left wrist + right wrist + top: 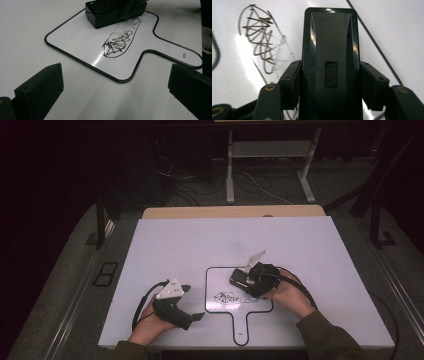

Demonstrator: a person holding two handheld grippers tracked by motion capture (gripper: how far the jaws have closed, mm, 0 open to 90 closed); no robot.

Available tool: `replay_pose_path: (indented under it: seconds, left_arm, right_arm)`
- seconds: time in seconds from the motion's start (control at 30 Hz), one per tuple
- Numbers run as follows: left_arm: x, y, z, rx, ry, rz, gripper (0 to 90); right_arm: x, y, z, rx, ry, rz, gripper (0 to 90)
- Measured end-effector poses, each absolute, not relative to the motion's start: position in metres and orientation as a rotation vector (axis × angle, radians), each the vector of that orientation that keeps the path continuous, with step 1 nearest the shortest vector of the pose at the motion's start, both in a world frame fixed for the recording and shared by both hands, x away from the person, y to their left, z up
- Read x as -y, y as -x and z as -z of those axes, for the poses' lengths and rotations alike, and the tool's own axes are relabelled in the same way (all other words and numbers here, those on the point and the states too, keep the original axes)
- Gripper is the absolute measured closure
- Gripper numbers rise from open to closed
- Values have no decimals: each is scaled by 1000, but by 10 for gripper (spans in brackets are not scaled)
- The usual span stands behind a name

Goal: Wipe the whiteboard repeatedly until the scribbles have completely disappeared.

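Right gripper view: the right gripper has its jaws clamped on both sides of a black eraser, which rests on the small whiteboard beside a partly wiped scribble. High view: the left gripper sits on the table left of the board, jaws wide apart and empty

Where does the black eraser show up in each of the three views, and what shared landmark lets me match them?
High view: the eraser lies on the small whiteboard, centre right, in the right gripper.
Left gripper view: top centre, at the board's far end.
Right gripper view: centre, clamped between the jaws.
Shared landmark: the scribble on the board beside it.
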State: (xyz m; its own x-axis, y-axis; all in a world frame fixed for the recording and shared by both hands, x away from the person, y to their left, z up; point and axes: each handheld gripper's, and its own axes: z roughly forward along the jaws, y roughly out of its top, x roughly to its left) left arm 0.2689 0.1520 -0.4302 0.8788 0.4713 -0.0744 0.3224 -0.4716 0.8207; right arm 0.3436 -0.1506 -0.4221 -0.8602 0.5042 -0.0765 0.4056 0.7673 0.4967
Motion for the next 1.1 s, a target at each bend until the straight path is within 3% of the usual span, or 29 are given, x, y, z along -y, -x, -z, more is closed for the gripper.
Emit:
replay_pose_path:
  seconds: [0.37,0.9,1.1]
  left_arm:
    - [-152,-269,430,-571,-2105,-199,0]
    - [-152,-269,430,-569,-2106,-201,0]
    - [-152,-268,430,-572,-2104,-201,0]
  right_arm:
    - [130,-327,422,-2791,-614,-714,389]
    - [160,-347,423,-2737,-743,-698,389]
    - [150,-334,422,-2760,-686,-692,388]
